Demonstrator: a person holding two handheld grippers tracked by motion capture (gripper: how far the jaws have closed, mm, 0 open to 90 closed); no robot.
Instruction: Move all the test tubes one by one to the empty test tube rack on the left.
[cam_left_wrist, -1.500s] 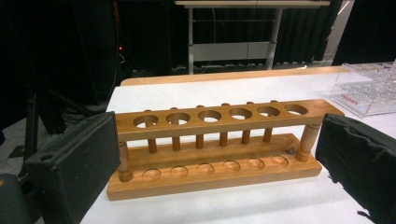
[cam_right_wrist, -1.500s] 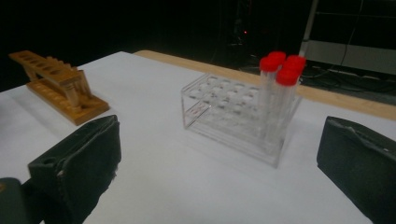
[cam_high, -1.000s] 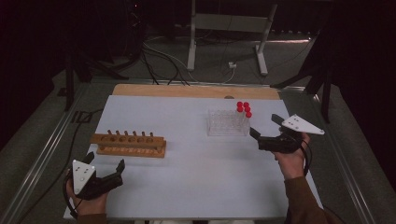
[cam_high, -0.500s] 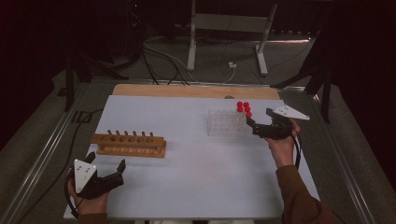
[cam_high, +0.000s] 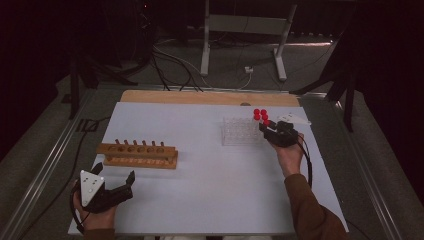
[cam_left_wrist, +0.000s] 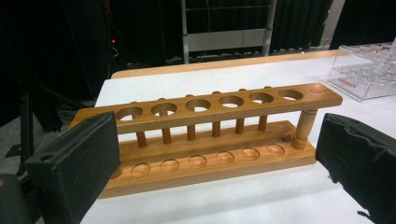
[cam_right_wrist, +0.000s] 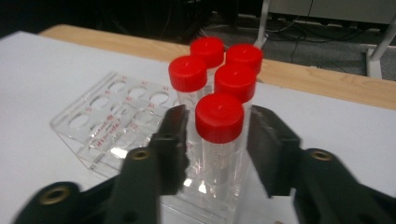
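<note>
Several red-capped tubes (cam_high: 261, 116) stand at the right end of a clear plastic rack (cam_high: 241, 131). My right gripper (cam_high: 270, 131) is at that end. In the right gripper view its jaws have just been closing around the nearest tube (cam_right_wrist: 219, 119). The tube stands between the pads (cam_right_wrist: 173, 135) with a thin gap on each side. An empty wooden tube rack (cam_high: 137, 154) lies at the left of the white table. My left gripper (cam_high: 114, 173) rests near the front left corner, open and pointing at the wooden rack (cam_left_wrist: 210, 135), with nothing between its jaws.
The white sheet (cam_high: 200, 190) covers the table, and a wooden strip (cam_high: 200, 97) runs along its far edge. Cables and a metal stand (cam_high: 240, 30) lie on the floor beyond. The clear rack (cam_right_wrist: 107, 126) has many vacant holes.
My right gripper moved forward, left and down to the red-capped tubes, and its jaws narrowed around the nearest one. The left gripper stayed where it was.
</note>
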